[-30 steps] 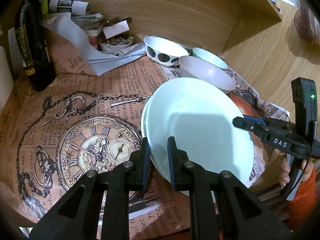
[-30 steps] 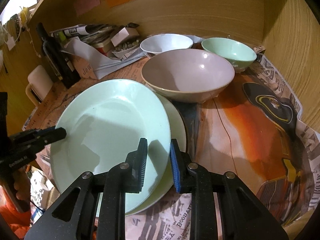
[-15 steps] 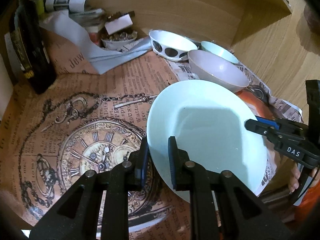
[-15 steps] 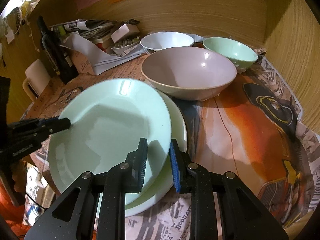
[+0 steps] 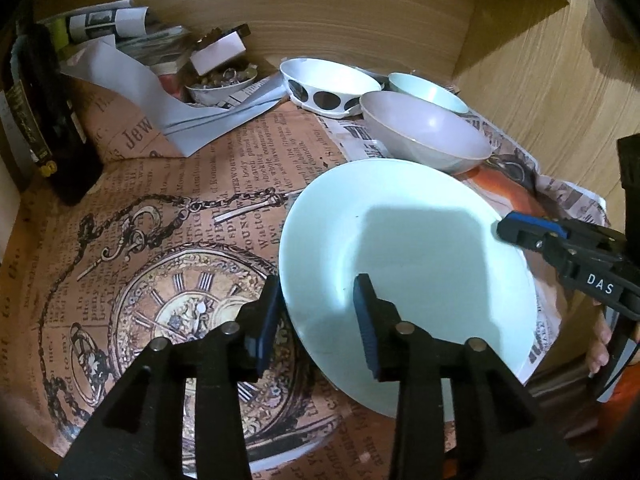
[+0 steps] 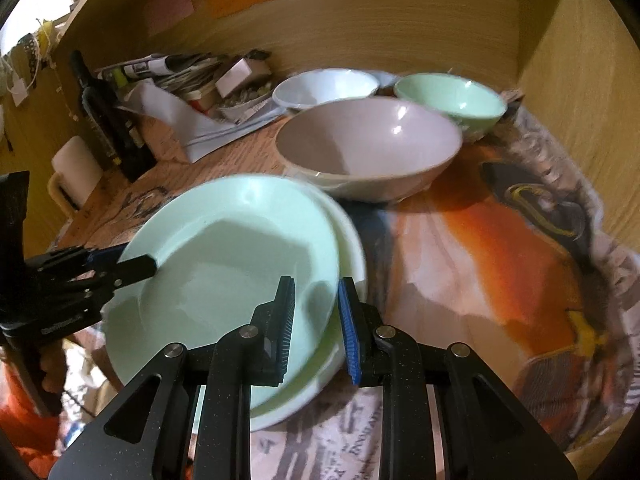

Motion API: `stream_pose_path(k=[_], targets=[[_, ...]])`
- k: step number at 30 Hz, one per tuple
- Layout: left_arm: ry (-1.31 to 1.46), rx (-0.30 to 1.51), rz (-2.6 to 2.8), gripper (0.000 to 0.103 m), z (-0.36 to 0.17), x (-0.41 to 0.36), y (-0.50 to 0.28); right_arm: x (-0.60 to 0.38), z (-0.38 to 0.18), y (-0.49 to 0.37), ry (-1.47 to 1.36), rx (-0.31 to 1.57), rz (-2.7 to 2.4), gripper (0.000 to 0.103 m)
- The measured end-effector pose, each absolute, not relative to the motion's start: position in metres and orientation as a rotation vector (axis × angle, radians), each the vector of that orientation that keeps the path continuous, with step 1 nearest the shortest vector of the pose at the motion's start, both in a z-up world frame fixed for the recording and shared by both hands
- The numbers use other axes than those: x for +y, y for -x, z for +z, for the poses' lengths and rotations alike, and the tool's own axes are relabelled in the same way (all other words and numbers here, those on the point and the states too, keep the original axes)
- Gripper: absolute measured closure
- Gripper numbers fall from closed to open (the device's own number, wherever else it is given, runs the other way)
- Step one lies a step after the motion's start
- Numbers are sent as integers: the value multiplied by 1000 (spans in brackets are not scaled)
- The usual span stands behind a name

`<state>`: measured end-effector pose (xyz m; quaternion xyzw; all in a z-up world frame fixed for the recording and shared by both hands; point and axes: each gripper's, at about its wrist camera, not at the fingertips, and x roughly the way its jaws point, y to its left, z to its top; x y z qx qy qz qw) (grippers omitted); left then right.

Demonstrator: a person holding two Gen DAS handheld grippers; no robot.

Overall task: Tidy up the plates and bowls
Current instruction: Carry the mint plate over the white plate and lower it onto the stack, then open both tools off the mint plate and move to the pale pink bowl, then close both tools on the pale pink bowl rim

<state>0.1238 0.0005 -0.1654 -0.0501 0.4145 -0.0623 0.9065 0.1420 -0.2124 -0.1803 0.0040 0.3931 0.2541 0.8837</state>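
Observation:
A pale green plate (image 5: 408, 248) (image 6: 236, 256) lies on top of a second, whiter plate (image 6: 352, 248) on the paper-covered table. My left gripper (image 5: 318, 320) is open, its fingers straddling the green plate's left rim. My right gripper (image 6: 316, 312) stands around the plate's right rim, fingers slightly apart; in the left wrist view (image 5: 520, 232) its tip touches the rim. Behind stand a grey-pink bowl (image 5: 428, 132) (image 6: 368, 148), a mint bowl (image 5: 428, 88) (image 6: 448, 100) and a white bowl with black spots (image 5: 328, 84) (image 6: 324, 86).
A dark bottle (image 5: 40, 120) (image 6: 108, 116) stands at the left. Papers, a box and a small dish of clutter (image 5: 220, 80) sit at the back. Wooden walls (image 5: 540, 80) close the back and right. A white mug (image 6: 72, 172) stands left.
The green plate came down level onto the plate beneath. My left gripper's jaws have opened and released its rim. My right gripper's jaws have also widened slightly.

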Motion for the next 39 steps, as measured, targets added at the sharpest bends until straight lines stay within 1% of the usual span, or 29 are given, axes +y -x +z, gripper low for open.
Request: stream_pose_path(k=[3,5,6,7,9,10,12,14,17,18,19,21,25,30,39], targets=[[118,839,-133,64,-160,3,-122,-215,-168,-135,23,758,506,81],[112,817,-130,64,-153,3,-120,-216,-162,-133,30,736,502,76],[109,800,-127,62,-148,4,-118,-217,-160,-133,29,727,503,72],[107,785,-125,59,-143,4,-117,-217,-159,-134,25,720,504,69],[107,745,-119,52,-133,5,-113,-220,-155,-136,7,702,499,65],[108,725,-116,50,-127,5,-111,-222,-154,-138,-1,695,495,62],[103,685,-107,49,-115,6,-109,-226,-152,-141,-20,681,483,58],[93,647,-96,46,-105,5,-110,-231,-149,-146,-40,667,470,57],[75,591,-82,39,-88,4,-114,-238,-144,-154,-66,651,455,56],[75,578,-87,37,-83,3,-118,-239,-142,-156,-73,644,449,50],[79,570,-92,35,-79,3,-121,-242,-140,-157,-81,633,443,42],[95,560,-104,33,-73,2,-131,-247,-135,-161,-97,597,419,37],[110,572,-121,32,-67,-2,-159,-253,-128,-174,-118,568,413,36],[119,643,-159,32,-74,-10,-198,-255,-129,-196,-137,559,404,35],[100,770,-187,32,-104,-24,-257,-257,-160,-244,-165,665,381,35]])
